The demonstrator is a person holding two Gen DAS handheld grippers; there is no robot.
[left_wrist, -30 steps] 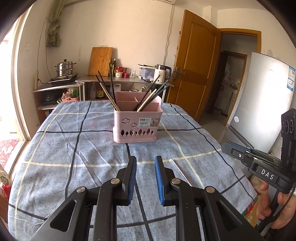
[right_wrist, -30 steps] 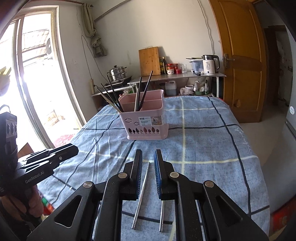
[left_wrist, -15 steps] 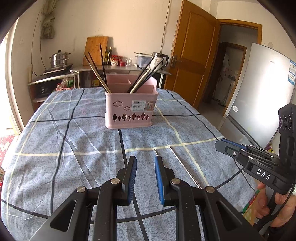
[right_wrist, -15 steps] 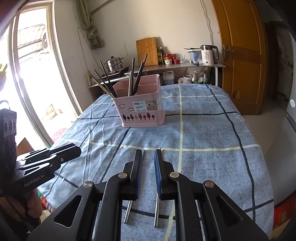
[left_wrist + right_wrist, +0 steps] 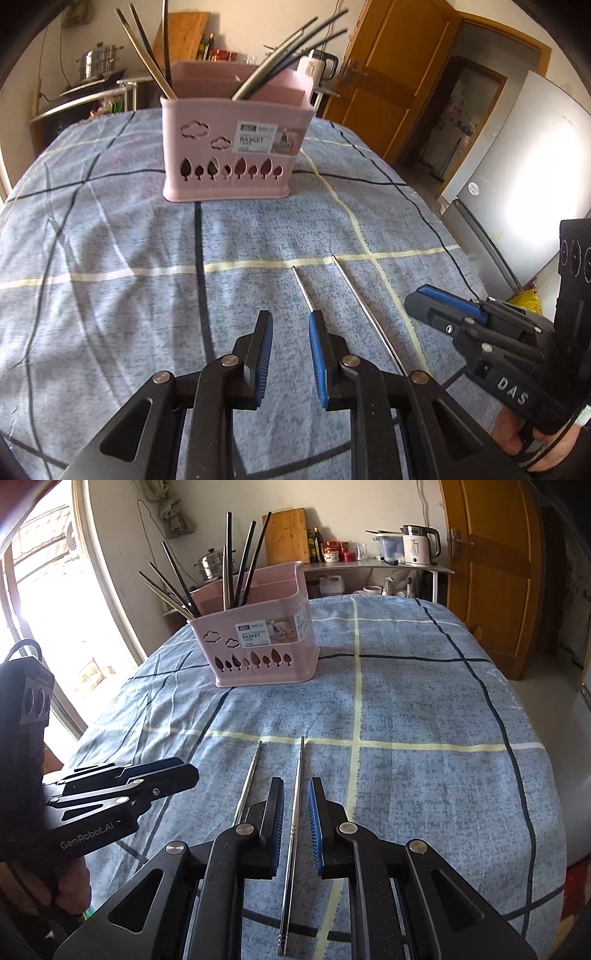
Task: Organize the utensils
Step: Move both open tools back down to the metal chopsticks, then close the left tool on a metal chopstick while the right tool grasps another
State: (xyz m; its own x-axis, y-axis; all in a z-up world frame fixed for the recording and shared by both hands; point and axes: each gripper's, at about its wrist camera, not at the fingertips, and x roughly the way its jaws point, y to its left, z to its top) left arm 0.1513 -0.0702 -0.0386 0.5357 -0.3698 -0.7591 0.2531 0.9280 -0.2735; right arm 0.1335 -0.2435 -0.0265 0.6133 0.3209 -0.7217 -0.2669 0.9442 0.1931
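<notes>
Two metal chopsticks lie side by side on the blue checked cloth, one [image 5: 303, 288] further left than the other [image 5: 364, 310]. My left gripper [image 5: 291, 317] hangs low over the cloth, jaws a little apart with nothing between them; its right finger covers the near part of the left chopstick. My right gripper [image 5: 295, 786] is also slightly open. It straddles the right chopstick [image 5: 291, 849], which lies on the cloth between the pads untouched; the other chopstick [image 5: 249, 779] runs just left of it. A pink basket [image 5: 229, 162] [image 5: 258, 646] holding several dark chopsticks stands beyond.
The cloth-covered table [image 5: 424, 709] drops off at the right edge and near edge. A fridge [image 5: 517, 184] and wooden door [image 5: 491, 572] stand to the right. A counter with a kettle [image 5: 421, 546] and cutting board is behind, a bright window [image 5: 44, 602] at left.
Both grippers have sunk toward the cloth and tilted down, closing in on the two chopsticks. The basket now looms larger and higher. Jaw gaps are unchanged.
</notes>
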